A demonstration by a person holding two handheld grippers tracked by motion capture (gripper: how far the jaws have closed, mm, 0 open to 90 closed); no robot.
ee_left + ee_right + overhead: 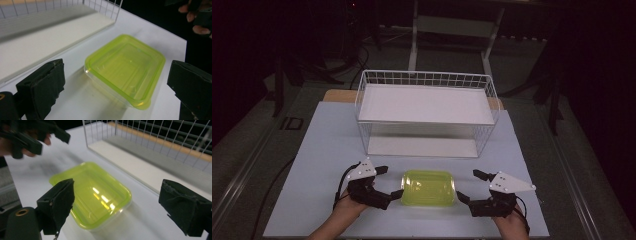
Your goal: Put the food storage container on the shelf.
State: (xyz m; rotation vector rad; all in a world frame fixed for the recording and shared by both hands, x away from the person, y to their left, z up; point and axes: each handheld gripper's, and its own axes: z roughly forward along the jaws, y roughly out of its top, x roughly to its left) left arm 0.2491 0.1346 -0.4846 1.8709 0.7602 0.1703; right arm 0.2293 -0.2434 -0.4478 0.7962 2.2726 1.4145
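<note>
Green-lidded box [428, 188] sits flat on the counter [327, 150], near the person's edge, dead centre between both tongs. Long axis runs left-right in the high view, so each short end faces one tool.

Left tongs [392, 182] are just beside the box's left end; the nearer jaw tip looks to be touching or almost touching the rim (can't tell which). Right tongs [469, 186] stand a little off the right end, with a visible gap. So left is marginally nearer, though it's close to even.

Both tongs are spread wide and grasp nothing. In the left gripper view the box [125, 70] lies ahead between the two black jaws, angled corner-on. In the right gripper view it [91, 193] is the same, with the lid between the jaws and nothing pinched.

Wire basket [427, 112] with a white shelf stands behind the box, open side toward the person, well apart from both tools.

My guess: a two-sided squeeze on the short ends comes next. The lid is glossy and the rim is thin, so slip is the risk.
</note>
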